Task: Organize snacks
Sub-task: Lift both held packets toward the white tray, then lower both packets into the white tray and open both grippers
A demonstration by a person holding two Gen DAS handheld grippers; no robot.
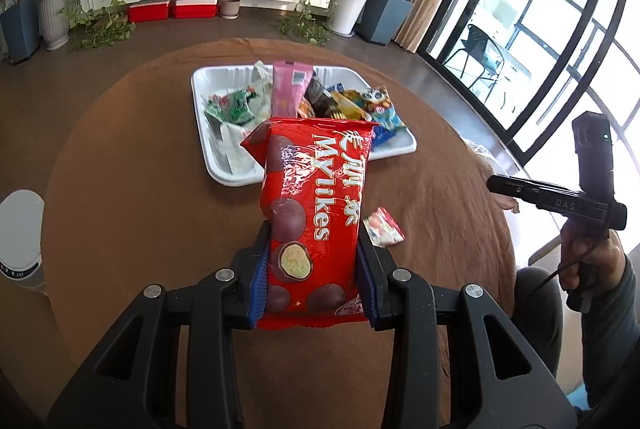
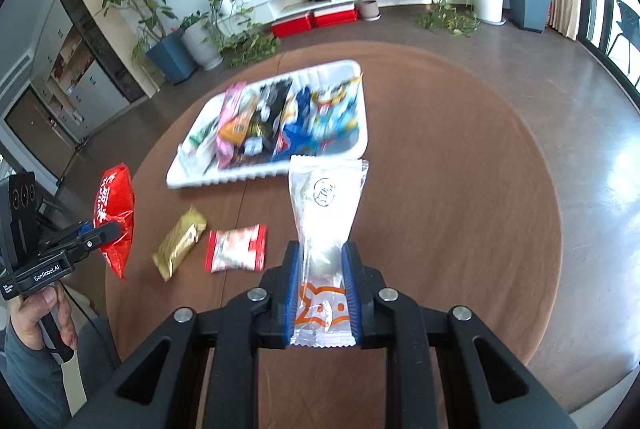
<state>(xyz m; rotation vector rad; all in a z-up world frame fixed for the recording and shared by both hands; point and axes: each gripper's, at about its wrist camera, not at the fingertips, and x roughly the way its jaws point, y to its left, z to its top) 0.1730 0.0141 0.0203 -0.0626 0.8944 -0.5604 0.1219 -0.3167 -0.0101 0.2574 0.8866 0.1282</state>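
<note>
My left gripper point(image 1: 313, 233) is shut on a red Mylikes bag point(image 1: 312, 205) and holds it above the brown round table, in front of the white tray point(image 1: 224, 165) that holds several snack packs. The bag also shows in the right wrist view point(image 2: 114, 217). My right gripper point(image 2: 322, 249) is shut on a clear white packet with orange print point(image 2: 324, 225), held above the table just short of the tray point(image 2: 188, 177). A gold bar point(image 2: 180, 247) and a red-and-white packet point(image 2: 236, 247) lie on the table between the grippers. The red-and-white packet also shows in the left wrist view point(image 1: 384, 227).
The round table point(image 2: 460, 189) has a brown cloth. A white bin point(image 1: 20, 241) stands at the left of the table. Potted plants, a white TV shelf and red boxes stand along the far wall. Glass doors are at the right.
</note>
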